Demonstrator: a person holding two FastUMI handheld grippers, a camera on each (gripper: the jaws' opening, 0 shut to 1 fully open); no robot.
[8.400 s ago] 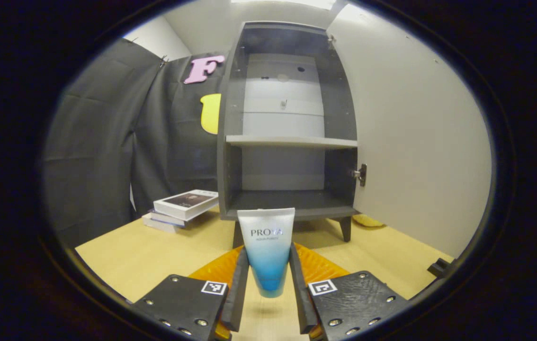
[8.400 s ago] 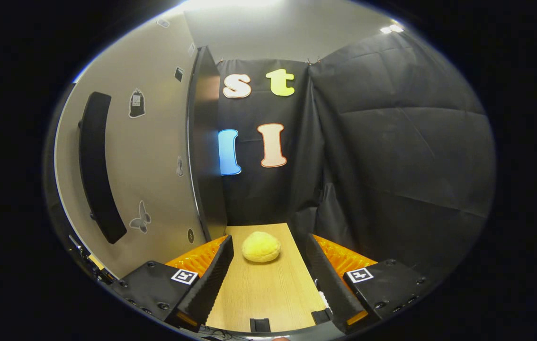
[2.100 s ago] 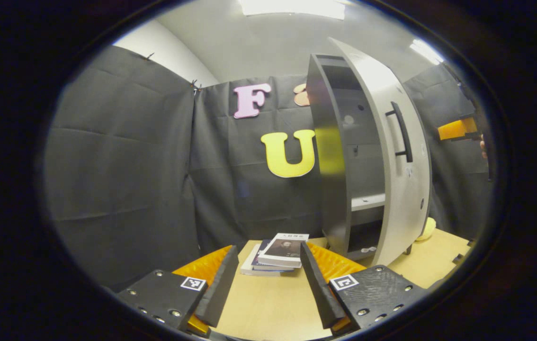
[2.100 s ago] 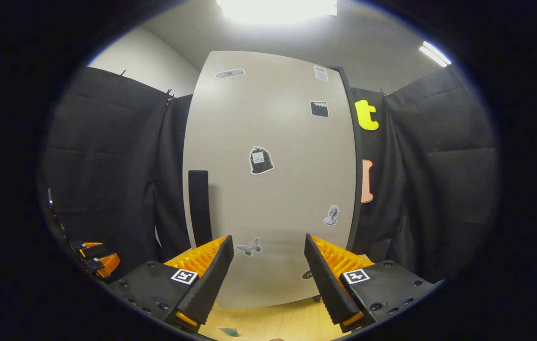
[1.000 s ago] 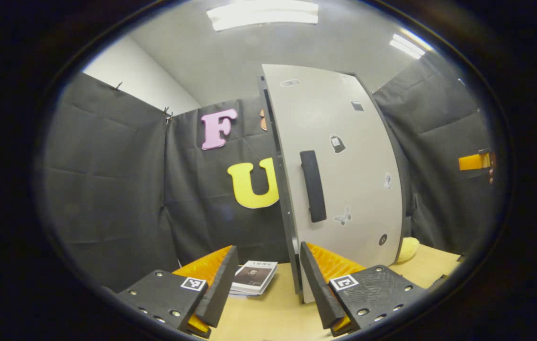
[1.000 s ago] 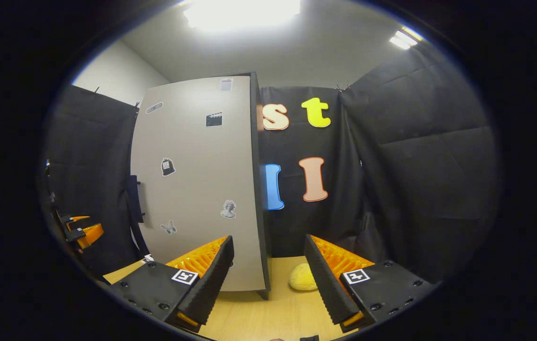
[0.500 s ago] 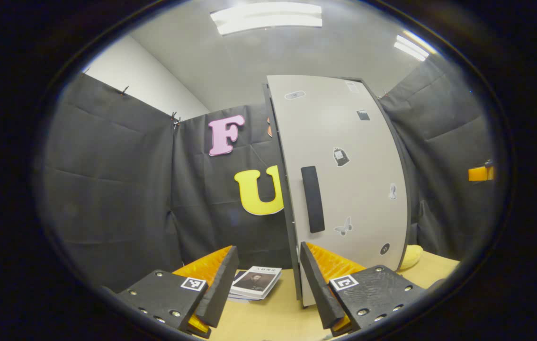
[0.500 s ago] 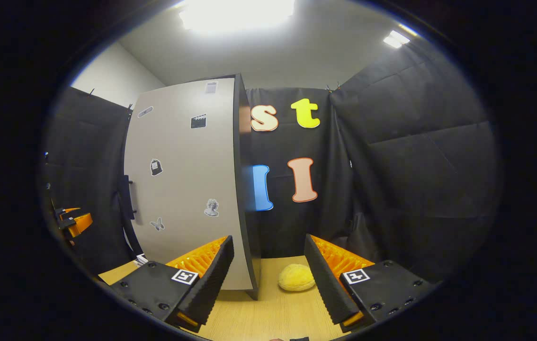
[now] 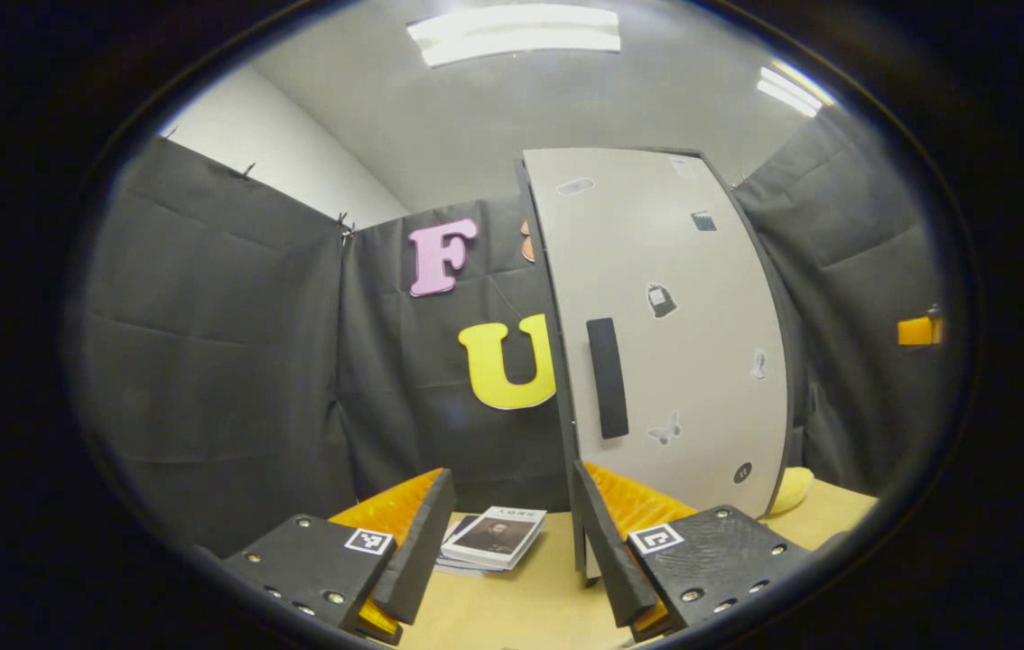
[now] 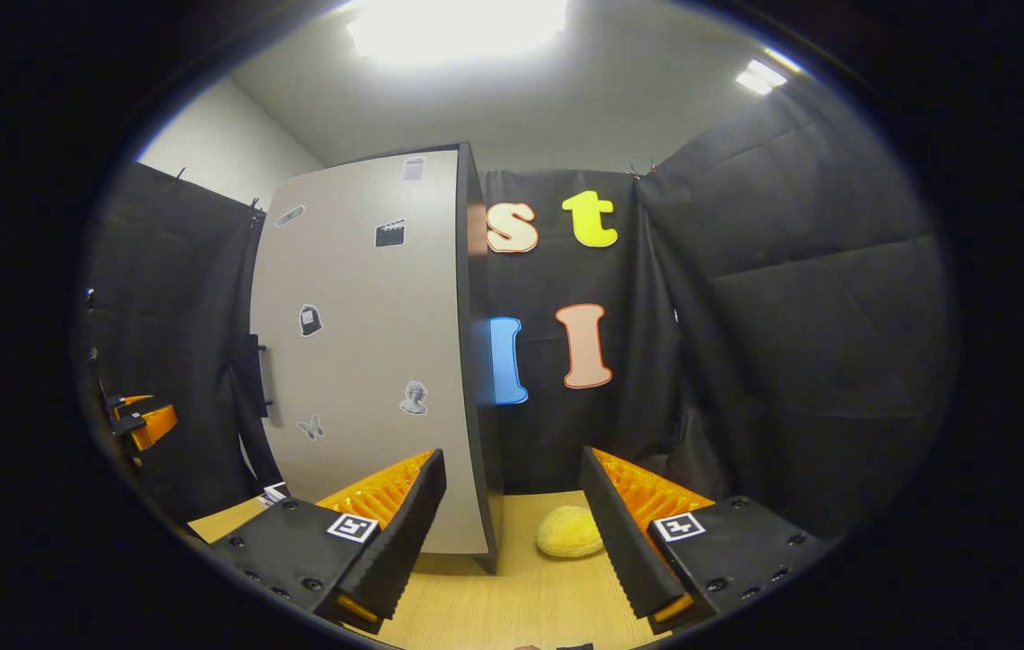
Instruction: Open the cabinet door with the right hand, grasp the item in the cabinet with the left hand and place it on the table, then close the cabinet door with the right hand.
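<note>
- Left gripper (image 9: 505, 542): jaws apart, empty, over table (image 9: 530, 605) near stacked books (image 9: 492, 538).
- Cabinet door (image 9: 665, 334) looks shut; an unlatched door could swing back.
- Right gripper (image 10: 512, 528): released, empty; removed item not visible, location unknown.

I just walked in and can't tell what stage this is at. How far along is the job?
Nearly finished, it seems. The pale grey cabinet door with its black bar handle sits shut against the dark cabinet. Both the left hand-held gripper and right hand-held gripper are open and hold nothing. The item taken out isn't visible on the light wooden table, so that step can't be confirmed.
</note>
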